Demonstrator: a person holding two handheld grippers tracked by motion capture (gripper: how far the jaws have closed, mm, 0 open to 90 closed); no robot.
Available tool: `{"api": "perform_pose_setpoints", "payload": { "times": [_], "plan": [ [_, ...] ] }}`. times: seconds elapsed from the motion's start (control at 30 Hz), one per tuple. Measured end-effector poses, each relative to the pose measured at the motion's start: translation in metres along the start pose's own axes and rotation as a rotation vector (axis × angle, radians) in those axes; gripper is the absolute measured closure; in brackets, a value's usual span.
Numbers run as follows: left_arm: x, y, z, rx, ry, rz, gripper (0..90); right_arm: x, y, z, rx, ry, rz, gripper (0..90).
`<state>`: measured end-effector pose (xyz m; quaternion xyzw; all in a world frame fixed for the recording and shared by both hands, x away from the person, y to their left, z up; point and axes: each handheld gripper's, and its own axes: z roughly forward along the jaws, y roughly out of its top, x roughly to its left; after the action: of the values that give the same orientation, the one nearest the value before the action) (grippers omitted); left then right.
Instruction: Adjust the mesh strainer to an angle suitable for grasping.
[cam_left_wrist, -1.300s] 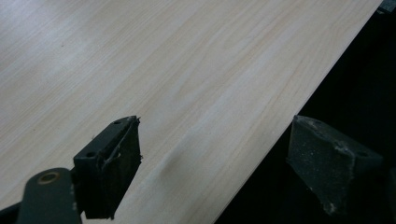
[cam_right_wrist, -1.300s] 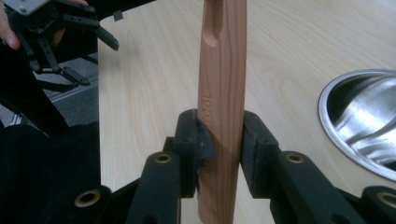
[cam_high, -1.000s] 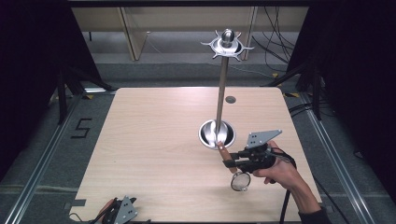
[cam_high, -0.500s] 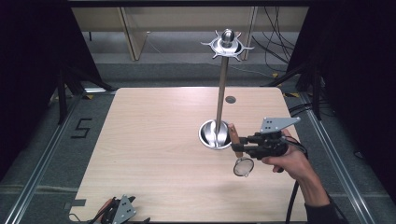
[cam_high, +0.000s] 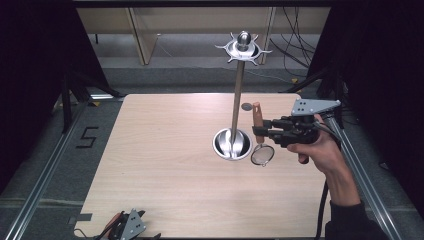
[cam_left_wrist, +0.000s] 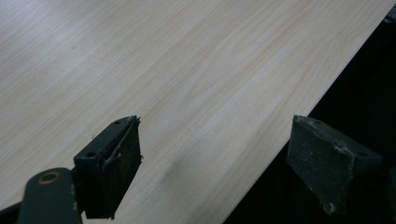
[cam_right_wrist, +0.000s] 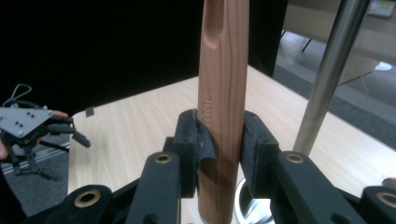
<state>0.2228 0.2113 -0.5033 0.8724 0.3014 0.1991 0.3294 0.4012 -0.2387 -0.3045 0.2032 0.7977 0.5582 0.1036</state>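
The right gripper (cam_high: 261, 132) is held above the right part of the wooden table (cam_high: 165, 165), with the person's right hand (cam_high: 320, 150) wrapped around its body and its grey plate (cam_high: 312, 106) on top. Its 2 jaws are closed on the wooden handle (cam_high: 257, 120) of a small mesh strainer (cam_high: 262, 155); in the right gripper view the pads press on both sides of the handle (cam_right_wrist: 223, 107), which stands upright between them. The handle has a slot near its top end. The strainer hangs below the grip with its round mesh end down, clear of the table surface, just beside the round metal base (cam_high: 232, 144) of a utensil stand. The stand's metal pole (cam_high: 238, 100) rises vertically from that base to a crown of hooks (cam_high: 243, 48) at the top; the strainer handle sits near the pole, to its right in the high view, without touching it. The left gripper (cam_high: 131, 227) lies at the near edge of the table, well apart from the stand. Its jaws stand wide apart in the left gripper view, with 1 pad (cam_left_wrist: 114, 158) over the tabletop, the other pad beyond the table edge, and nothing between them.
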Motion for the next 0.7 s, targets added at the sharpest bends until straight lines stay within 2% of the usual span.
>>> {"api": "perform_pose_setpoints", "payload": {
  "times": [0.03, 0.07, 0.1, 0.23, 0.27, 0.33, 0.37, 0.4, 0.43, 0.67, 0.7],
  "plan": [
    [0.000, 0.001, -0.001, 0.019, 0.003, 0.007, 16.7, 0.000, 0.007, -0.002, 0.000, 0.002, 0.019, 71.5],
    [0.001, 0.001, -0.001, 0.014, 0.002, 0.016, 16.7, 0.000, 0.007, -0.002, 0.000, 0.002, 0.019, 71.5],
    [0.001, 0.001, -0.001, 0.010, 0.003, 0.015, 16.7, -0.001, 0.011, -0.004, -0.005, -0.014, 0.010, 71.5],
    [0.001, 0.000, 0.000, 0.002, 0.003, 0.014, 16.7, -0.005, 0.029, -0.009, -0.022, -0.029, 0.011, 71.5],
    [0.001, 0.000, 0.000, 0.001, 0.003, 0.013, 16.7, -0.007, 0.033, -0.009, -0.030, -0.032, -0.002, 71.6],
    [0.001, 0.000, 0.000, 0.004, 0.000, 0.014, 16.7, -0.008, 0.041, -0.011, -0.030, -0.041, 0.009, 71.5],
    [0.001, 0.000, 0.000, 0.012, 0.002, 0.019, 16.7, -0.010, 0.045, -0.011, -0.042, -0.053, -0.006, 71.6],
    [0.001, 0.000, 0.000, 0.017, -0.001, 0.020, 16.6, -0.011, 0.048, -0.010, -0.051, -0.061, -0.011, 71.5],
    [0.001, 0.001, 0.000, 0.016, -0.001, 0.019, 16.7, -0.011, 0.049, -0.010, -0.045, -0.061, 0.006, 71.6],
    [0.001, 0.000, 0.000, 0.002, 0.000, 0.014, 16.6, -0.019, 0.061, -0.005, -0.053, -0.085, -0.001, 71.5],
    [0.001, 0.000, 0.000, 0.003, -0.004, 0.014, 16.7, -0.020, 0.063, -0.005, -0.036, -0.086, 0.003, 71.5]
  ]
}}
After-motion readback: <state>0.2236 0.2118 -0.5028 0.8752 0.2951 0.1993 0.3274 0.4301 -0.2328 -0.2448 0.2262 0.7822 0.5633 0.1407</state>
